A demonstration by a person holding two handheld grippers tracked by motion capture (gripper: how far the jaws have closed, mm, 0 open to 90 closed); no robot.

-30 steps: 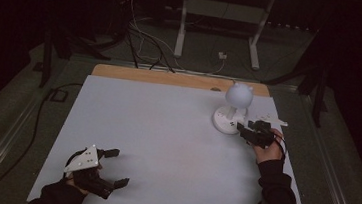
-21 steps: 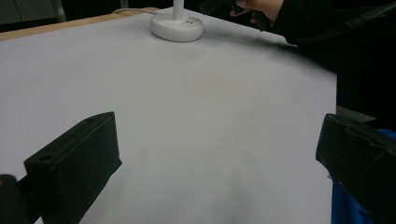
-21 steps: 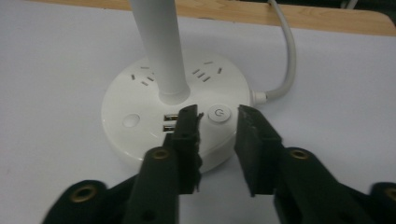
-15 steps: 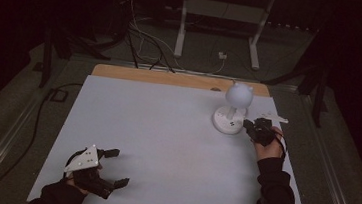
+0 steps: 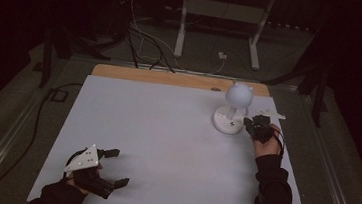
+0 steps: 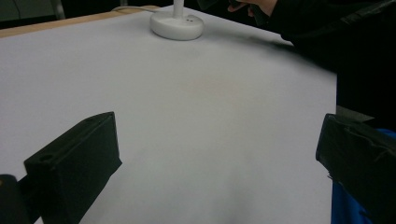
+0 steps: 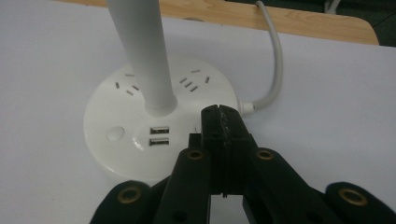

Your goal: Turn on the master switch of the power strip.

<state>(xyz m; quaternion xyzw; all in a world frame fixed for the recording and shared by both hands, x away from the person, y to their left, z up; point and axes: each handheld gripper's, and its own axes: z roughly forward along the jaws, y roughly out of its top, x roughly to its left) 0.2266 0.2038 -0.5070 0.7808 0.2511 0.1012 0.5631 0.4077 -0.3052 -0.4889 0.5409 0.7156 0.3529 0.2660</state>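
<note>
A white desk lamp stands at the table's far right, with a round head point(image 5: 239, 94) on a stem point(image 7: 142, 51) and a round base point(image 5: 227, 121). The base point(image 7: 116, 112) carries sockets, two USB ports point(image 7: 159, 136) and a round button point(image 7: 115, 133). My right gripper point(image 7: 223, 114) is shut, its tips over the base's right edge near the cable outlet; I see nothing between them. In the high view the right gripper point(image 5: 253, 123) sits just right of the base. My left gripper point(image 5: 120, 166) rests open at the near left, its jaws wide apart over bare table point(image 6: 217, 135).
A white cable point(image 7: 275, 60) runs from the lamp base toward the far wooden table edge point(image 5: 171, 78). White sheet point(image 5: 155, 139) covers the table. A dark sleeve point(image 6: 327, 28) reaches in beyond the lamp base point(image 6: 176, 26). Stand legs and cables lie on the floor behind.
The right gripper's jaws have closed and it has edged slightly toward the lamp base. The left gripper has stayed put.
</note>
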